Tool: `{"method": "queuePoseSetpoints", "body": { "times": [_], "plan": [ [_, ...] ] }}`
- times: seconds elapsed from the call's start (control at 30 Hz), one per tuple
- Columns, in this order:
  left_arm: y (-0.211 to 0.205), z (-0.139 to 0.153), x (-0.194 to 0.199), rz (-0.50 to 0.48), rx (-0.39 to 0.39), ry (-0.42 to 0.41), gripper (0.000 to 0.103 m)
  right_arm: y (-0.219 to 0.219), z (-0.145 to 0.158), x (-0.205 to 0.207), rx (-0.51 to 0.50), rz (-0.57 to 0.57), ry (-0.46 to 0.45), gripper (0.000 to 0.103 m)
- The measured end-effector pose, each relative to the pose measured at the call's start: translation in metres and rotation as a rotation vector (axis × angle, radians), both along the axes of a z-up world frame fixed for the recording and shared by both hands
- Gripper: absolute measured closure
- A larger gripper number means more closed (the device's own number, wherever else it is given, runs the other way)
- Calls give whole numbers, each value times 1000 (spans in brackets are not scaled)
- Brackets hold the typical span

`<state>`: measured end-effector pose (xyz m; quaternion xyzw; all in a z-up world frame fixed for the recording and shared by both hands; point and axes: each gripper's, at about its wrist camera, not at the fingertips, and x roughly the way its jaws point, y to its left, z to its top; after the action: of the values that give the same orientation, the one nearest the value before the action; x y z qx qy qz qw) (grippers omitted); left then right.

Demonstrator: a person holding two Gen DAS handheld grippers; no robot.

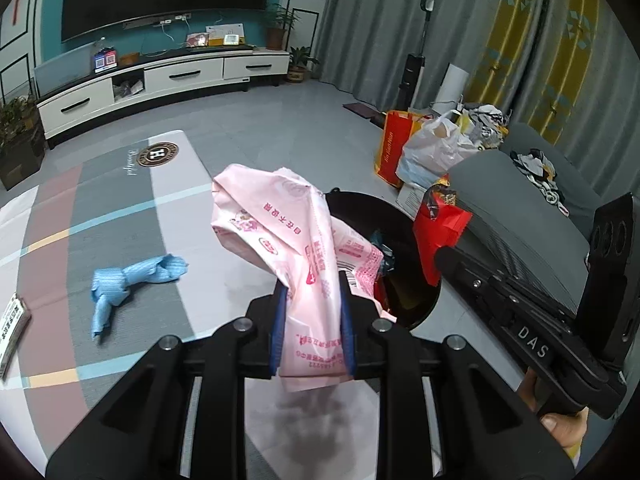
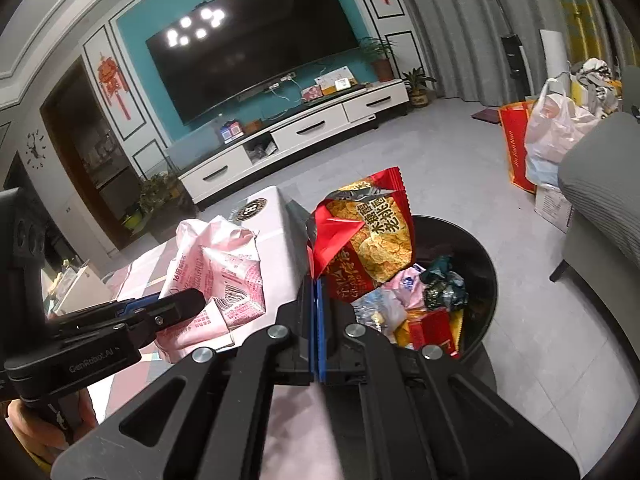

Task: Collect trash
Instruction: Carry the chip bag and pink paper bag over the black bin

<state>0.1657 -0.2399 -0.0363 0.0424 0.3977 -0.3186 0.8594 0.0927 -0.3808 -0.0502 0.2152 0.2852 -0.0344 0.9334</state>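
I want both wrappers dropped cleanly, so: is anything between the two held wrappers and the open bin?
Nothing visible blocks either. The right gripper holds the red snack bag at the black bin rim; the left gripper holds the pink wrapper beside it. The bin is open, with trash already inside.

I'm working in a home living room. A big TV [image 2: 256,40] hangs on a teal wall above a long white cabinet [image 2: 296,136]; red knot ornaments [image 2: 114,80] hang left of the TV, potted plants [image 2: 380,58] stand at its right, grey curtains [image 1: 384,20] further right, and a sofa [image 1: 532,208] faces it.
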Motion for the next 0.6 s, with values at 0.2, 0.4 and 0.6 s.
{"method": "queuePoseSetpoints", "body": {
  "times": [0.2,0.4,0.6],
  "plan": [
    [-14,-5,5,-21,13,6,79,-12,-8,0,16,-29,23,101],
    [-29,-11,8,-44,37,3,79,-18,-10,-1,28,-40,30,101],
    [-41,-17,11,-57,50,15,78,-26,-16,-2,42,-62,45,101]
  ]
}}
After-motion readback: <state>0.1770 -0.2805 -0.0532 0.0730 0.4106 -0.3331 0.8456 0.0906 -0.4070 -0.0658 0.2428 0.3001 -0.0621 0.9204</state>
